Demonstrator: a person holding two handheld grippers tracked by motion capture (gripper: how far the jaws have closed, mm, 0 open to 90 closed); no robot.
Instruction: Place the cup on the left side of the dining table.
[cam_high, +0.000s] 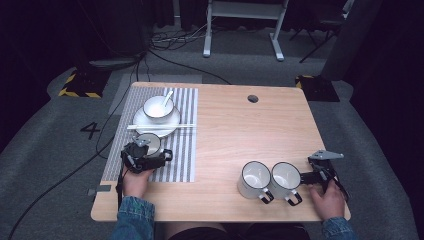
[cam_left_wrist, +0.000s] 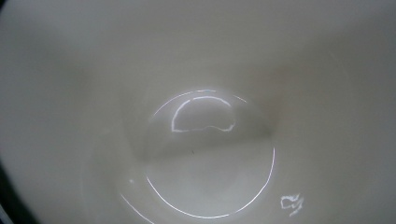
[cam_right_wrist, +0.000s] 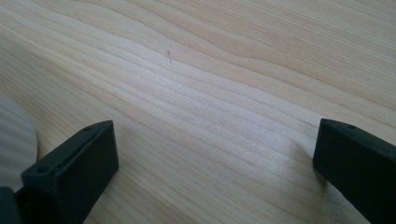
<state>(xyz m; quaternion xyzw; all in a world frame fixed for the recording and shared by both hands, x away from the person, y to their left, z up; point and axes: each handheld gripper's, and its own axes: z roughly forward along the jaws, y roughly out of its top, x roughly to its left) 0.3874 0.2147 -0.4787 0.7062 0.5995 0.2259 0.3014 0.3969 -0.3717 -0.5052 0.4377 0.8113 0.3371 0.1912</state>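
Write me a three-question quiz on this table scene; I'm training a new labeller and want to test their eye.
1. True or false: the right tool is shut on a mug handle.
2. How many mugs are on the table?
3. What lies across the plate? A) a fork B) chopsticks C) a knife

Key:
1. False. Its jaws stand wide apart over bare wood.
2. Three: a pair near the right tool, and one mug on the striped mat at the left tool, whose view looks into its white inside.
3. B, chopsticks, in front of the bowl with a spoon.
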